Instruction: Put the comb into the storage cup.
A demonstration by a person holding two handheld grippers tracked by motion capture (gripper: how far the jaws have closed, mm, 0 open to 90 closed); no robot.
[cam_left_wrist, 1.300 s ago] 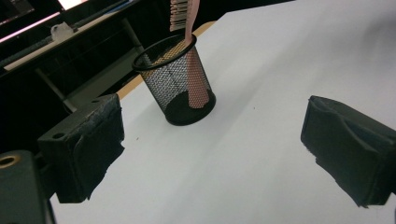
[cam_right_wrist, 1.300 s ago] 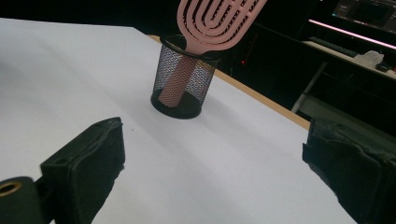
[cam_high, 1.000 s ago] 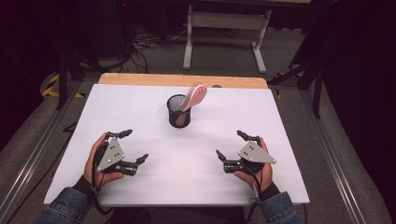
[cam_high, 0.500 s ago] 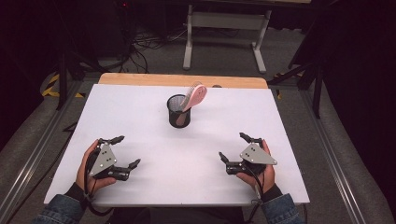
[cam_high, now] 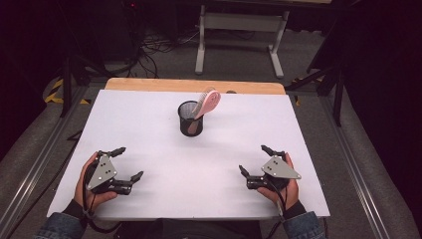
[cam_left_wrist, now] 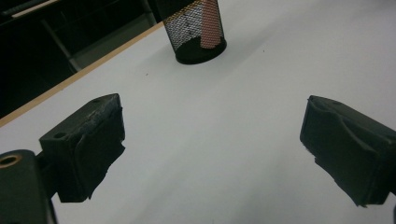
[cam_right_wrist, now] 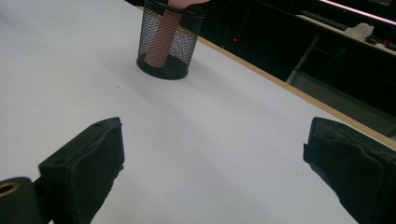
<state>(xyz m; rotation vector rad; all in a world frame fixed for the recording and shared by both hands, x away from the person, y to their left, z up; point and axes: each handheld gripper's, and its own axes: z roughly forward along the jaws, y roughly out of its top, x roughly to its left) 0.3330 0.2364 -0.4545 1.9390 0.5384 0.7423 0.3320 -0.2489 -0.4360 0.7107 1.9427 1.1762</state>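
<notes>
I see the white bench (cam_high: 149, 124) with the mesh cup (cam_high: 190, 118) standing mid-far, a pink comb (cam_high: 208, 102) leaning in it, tip tilted right. Both tools rest near me, well apart from the cup: left tool (cam_high: 124, 164) and right tool (cam_high: 255, 162), both open, empty. Each seems about equally near. Since a second ago, the left tool has drawn back toward me.

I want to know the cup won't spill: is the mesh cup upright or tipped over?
Upright. The mesh cup stands on its round base on the table, with the pink brush leaning out of its open top.
</notes>
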